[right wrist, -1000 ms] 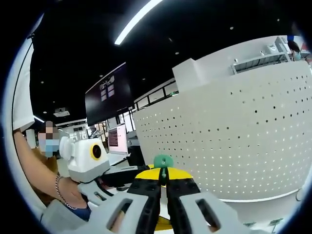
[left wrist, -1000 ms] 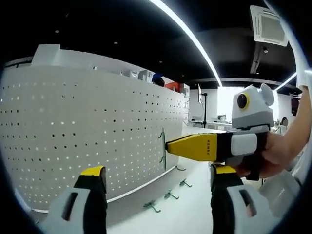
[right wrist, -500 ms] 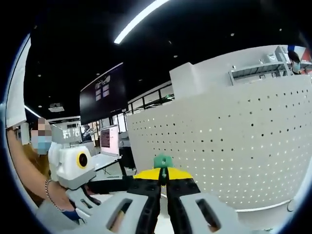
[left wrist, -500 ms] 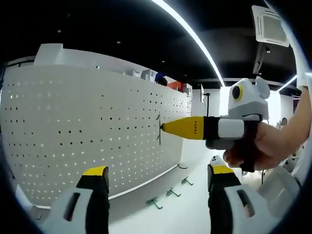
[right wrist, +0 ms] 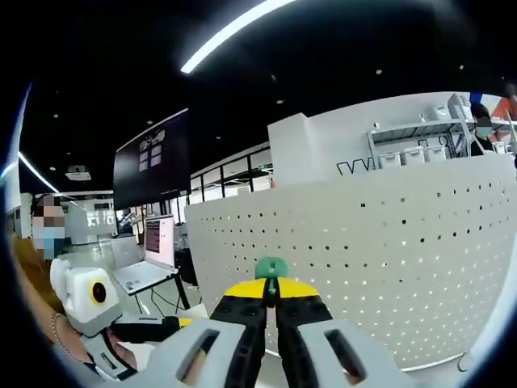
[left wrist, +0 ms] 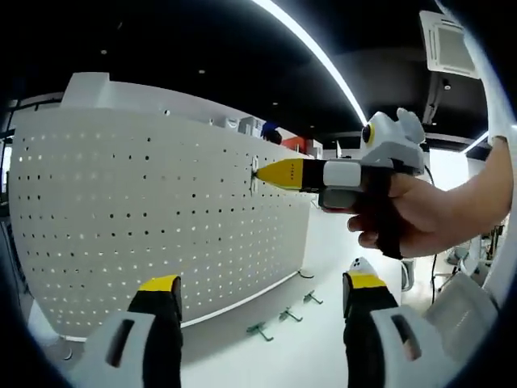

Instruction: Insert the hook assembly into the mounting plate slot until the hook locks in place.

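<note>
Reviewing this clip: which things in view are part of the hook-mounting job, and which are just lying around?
Job:
- hook, held in the right gripper
- white pegboard, the mounting plate, with the hook held at it
- left gripper, fingers apart, holding nothing

Lying about:
- spare hooks on the surface below the pegboard
- laptop

A long ceiling light (left wrist: 323, 61) streaked across the dark ceiling, an air vent (left wrist: 446, 40) beside it. Off to one side, a laptop (right wrist: 149, 255) sat open under a big dark screen (right wrist: 152, 158). Shelves (right wrist: 412, 141) with boxes stood behind.
</note>
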`<state>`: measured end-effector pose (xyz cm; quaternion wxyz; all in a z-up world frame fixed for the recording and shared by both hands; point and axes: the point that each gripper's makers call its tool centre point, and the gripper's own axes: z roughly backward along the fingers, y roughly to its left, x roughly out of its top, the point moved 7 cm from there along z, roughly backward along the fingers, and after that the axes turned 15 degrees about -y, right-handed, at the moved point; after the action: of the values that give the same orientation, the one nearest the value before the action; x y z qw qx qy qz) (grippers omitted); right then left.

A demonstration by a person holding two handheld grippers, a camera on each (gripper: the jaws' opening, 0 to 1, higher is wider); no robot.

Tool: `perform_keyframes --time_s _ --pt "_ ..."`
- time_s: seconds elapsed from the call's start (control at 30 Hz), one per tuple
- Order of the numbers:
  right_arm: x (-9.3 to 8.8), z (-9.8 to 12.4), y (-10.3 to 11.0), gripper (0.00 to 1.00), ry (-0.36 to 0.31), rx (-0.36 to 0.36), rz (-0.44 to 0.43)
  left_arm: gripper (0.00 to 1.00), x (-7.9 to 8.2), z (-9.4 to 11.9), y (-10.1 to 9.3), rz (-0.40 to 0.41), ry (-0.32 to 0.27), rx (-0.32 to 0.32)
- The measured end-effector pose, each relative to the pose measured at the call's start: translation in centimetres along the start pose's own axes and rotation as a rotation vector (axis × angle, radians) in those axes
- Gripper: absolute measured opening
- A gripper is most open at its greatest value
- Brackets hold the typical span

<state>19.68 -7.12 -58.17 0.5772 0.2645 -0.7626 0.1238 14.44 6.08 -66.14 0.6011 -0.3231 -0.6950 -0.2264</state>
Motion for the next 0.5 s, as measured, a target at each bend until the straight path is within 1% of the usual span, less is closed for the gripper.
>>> perform_keyframes --time_s 0.03,0.2,0.3,0.5 --pt "0.2 -0.3 -0.1 0.00 -0.004 -0.007 0.016 0.84 0.0 0.2 0.0 -0.004 0.000 0.000" --pt "0.9 -1.6 -0.9 0.00 -0.014 -0.041 0.027 0.83 0.1 0.8 0.3 -0.002 0.000 0.014" --pt "1.3 -2.0 -1.4 0.00 -0.024 -0.064 0.034 0.83 0.1 0.9 0.5 -0.002 0.002 0.019" --pt "1.7 -3.0 -1.7 0.00 -0.027 -0.084 0.062 0.83 0.1 0.8 0.6 -0.008 0.000 0.017"
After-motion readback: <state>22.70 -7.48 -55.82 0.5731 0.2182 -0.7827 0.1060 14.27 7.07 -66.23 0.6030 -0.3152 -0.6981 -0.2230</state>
